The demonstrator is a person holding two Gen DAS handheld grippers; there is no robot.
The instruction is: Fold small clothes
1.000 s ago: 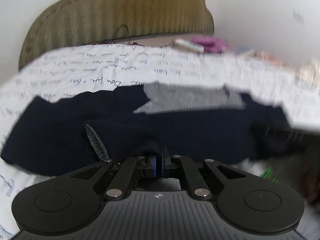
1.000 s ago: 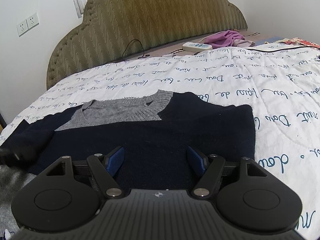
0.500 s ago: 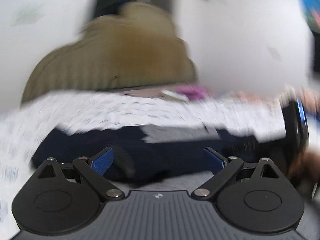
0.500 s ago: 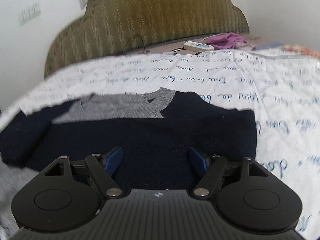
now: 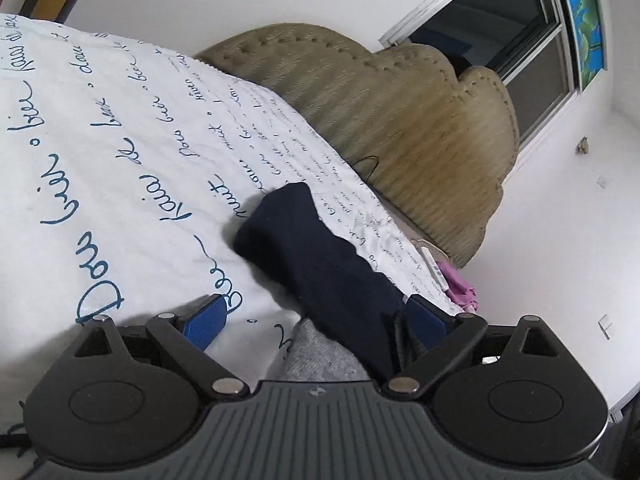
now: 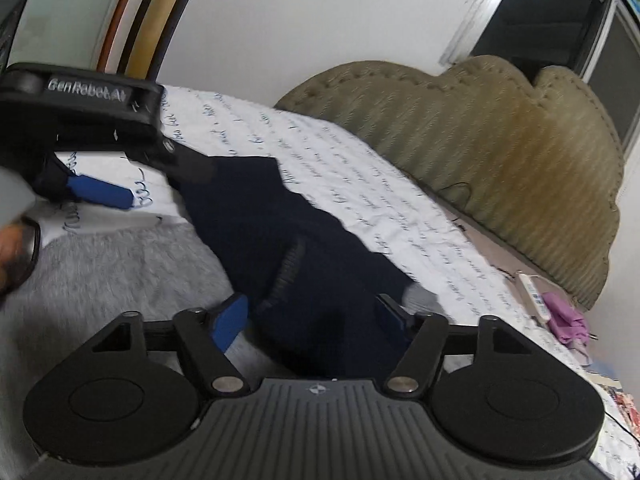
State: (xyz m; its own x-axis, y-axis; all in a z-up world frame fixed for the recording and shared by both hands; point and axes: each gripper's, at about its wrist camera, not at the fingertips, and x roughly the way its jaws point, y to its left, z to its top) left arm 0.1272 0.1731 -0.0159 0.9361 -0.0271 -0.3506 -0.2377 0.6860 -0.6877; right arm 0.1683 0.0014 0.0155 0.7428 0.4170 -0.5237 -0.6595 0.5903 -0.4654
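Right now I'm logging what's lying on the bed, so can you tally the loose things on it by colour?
Navy: 1, the sweater
Grey: 1, a fuzzy garment
Purple: 1, a crumpled cloth
White: 1, a remote
Total: 4

Matt navy knit sweater [image 6: 280, 240], quilted cotton bedspread [image 5: 120, 128]

The left gripper [image 5: 316, 320], clamped on the navy knitted sweater [image 5: 316, 248] 1 second ago, now stands spread wide, both views tilted sideways.
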